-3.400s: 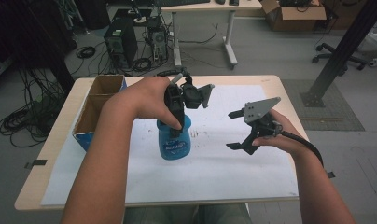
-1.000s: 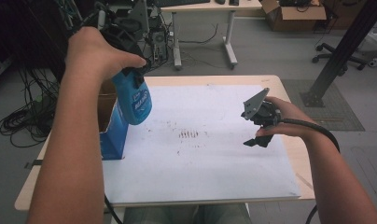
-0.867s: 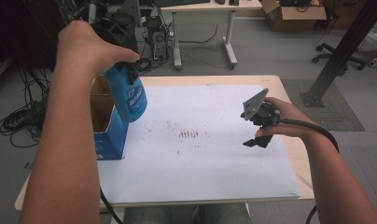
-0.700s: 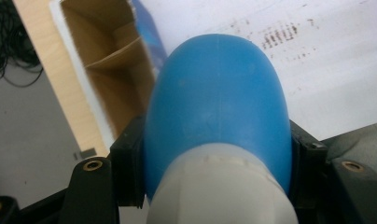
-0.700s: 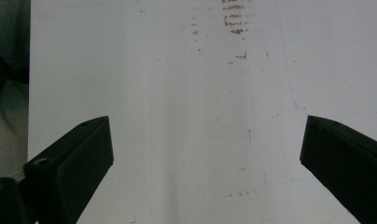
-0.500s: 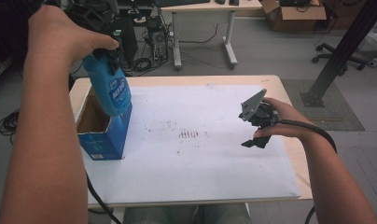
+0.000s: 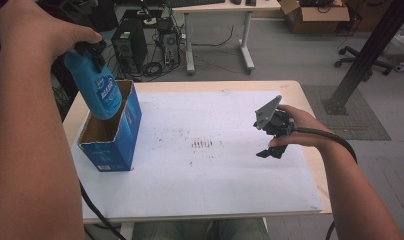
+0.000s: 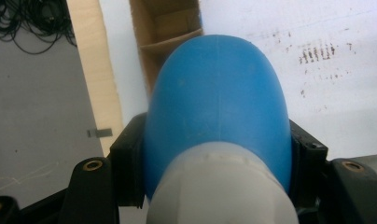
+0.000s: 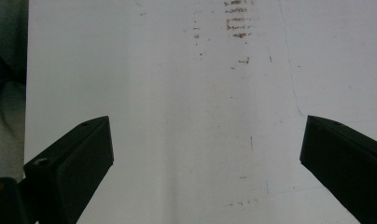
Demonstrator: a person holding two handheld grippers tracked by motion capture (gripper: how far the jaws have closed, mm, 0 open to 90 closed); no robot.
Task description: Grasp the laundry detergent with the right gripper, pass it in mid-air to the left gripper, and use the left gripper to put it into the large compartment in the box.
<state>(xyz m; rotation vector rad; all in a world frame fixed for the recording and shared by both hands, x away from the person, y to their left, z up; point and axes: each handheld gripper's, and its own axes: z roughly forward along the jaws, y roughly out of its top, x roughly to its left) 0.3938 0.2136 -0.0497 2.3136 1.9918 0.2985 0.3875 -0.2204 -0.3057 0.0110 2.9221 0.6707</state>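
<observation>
1. Our left gripper (image 7: 92,50) is clamped on the neck of the blue bottle (image 7: 99,90); in the left gripper view the black jaws press on both sides of the bottle (image 8: 217,107) just below its white collar.
2. We hold the bottle up, tilted, with its base over the open top of the blue box (image 7: 112,135). In the high view the base overlaps the box's opening, but we cannot tell whether it has dipped below the rim. The left gripper view looks past the bottle into the brown cardboard inside (image 8: 165,28).
3. The box stands upright at the table's left edge, on the white sheet (image 7: 215,170).
4. Our right gripper (image 7: 271,142) hangs over the right part of the sheet, well apart from the box, its jaws spread wide with nothing between them; the right gripper view looks down on bare, smudged paper (image 9: 200,116).
5. As we judge it, the pick-up and the carry to the box are done.
6. Left to do: lower the bottle into the box, let go, and pull the left gripper clear. The right one has no part yet.
</observation>
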